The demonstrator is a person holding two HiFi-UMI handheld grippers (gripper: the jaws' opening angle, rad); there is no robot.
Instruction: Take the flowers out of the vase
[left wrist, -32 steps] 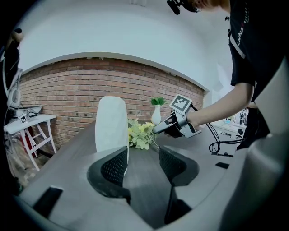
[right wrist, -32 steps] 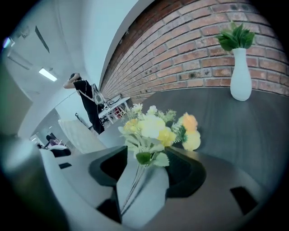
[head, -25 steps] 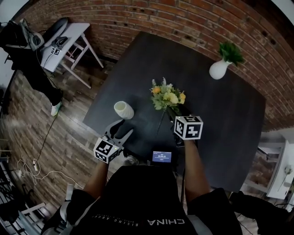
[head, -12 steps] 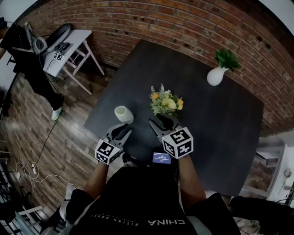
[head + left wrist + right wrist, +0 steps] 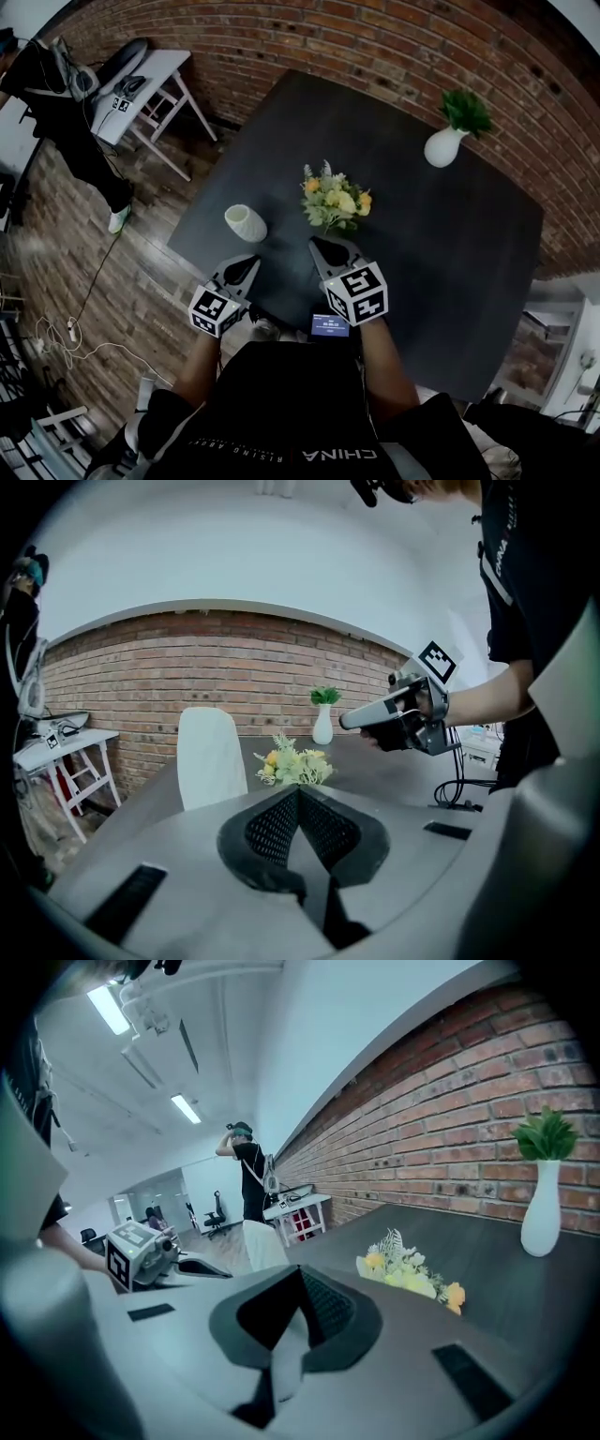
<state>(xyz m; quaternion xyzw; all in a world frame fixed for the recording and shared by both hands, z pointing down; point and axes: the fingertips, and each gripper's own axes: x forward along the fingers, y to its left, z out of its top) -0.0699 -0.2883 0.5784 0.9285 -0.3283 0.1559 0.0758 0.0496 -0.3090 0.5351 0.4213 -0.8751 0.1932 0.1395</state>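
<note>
Both my grippers are clenched tight, jaws together, nothing between them. My right gripper points at the flowers, which lie flat on the dark table just ahead of its tips, clear of them. My left gripper sits alongside. The white vase stands upright close ahead of it, slightly to its left. The flowers lie ahead to its right, apart from the vase.

On the tabletop, the flowers lie right of the vase; the potted plant stands behind, far right.
</note>
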